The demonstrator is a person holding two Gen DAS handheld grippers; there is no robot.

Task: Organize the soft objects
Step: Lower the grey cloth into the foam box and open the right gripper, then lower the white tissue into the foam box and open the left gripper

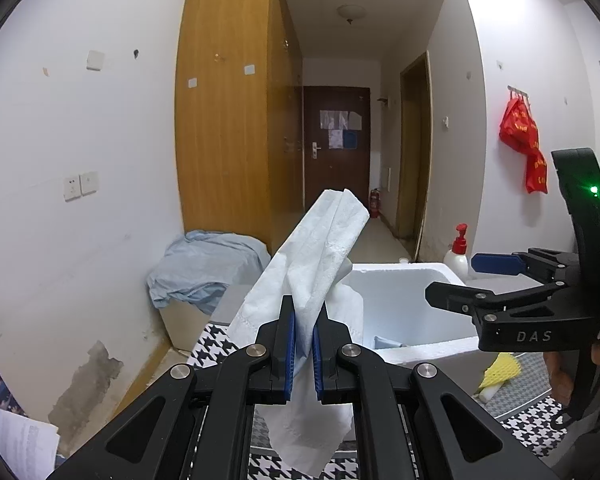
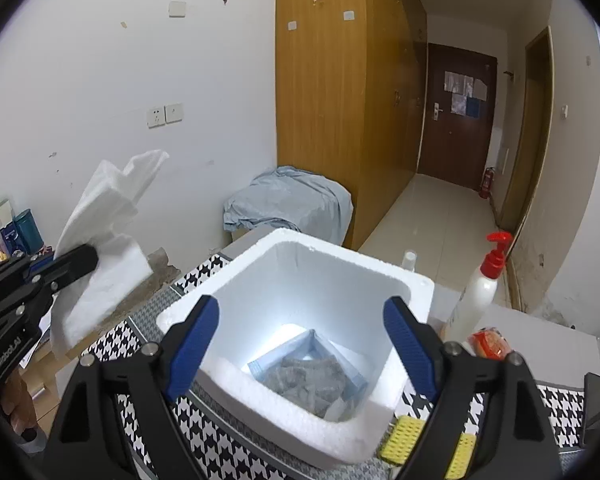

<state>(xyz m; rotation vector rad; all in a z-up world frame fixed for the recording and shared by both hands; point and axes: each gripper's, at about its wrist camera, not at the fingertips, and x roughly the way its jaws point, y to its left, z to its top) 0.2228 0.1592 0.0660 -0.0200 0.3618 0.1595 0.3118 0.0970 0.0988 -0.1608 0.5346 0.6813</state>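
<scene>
The foam box (image 2: 296, 320) fills the centre of my right wrist view, standing on the houndstooth cloth (image 2: 204, 440); I judge it light, stiff but crumbly at the rim, so I would not knock it. Inside, at lower centre, lies a grey rag (image 2: 304, 380) on something blue, which looks soft and limp. The tissue (image 1: 312, 264) is next in size: a white, embossed sheet, clamped between the blue pads of my left gripper (image 1: 303, 352) at bottom centre of the left view, one end sticking up toward the frame's middle, the other drooping below the jaws. It seems nearly weightless, floppy and easy to tear, so I would keep the hold on the bunched middle, not on a corner. My right gripper (image 2: 300, 344) hangs over the box with its jaws wide apart and nothing between them. A yellow sponge (image 2: 408, 436) shows at the lower right of that view, probably springy and best pinched across its middle. For writing, I can read "DAS" on the right gripper's body at the right of the left view, and "GenRoboLAI", as far as I can make it out, on the left gripper at the far left of the right view. The pump bottle (image 2: 480, 292) shows no legible label.
</scene>
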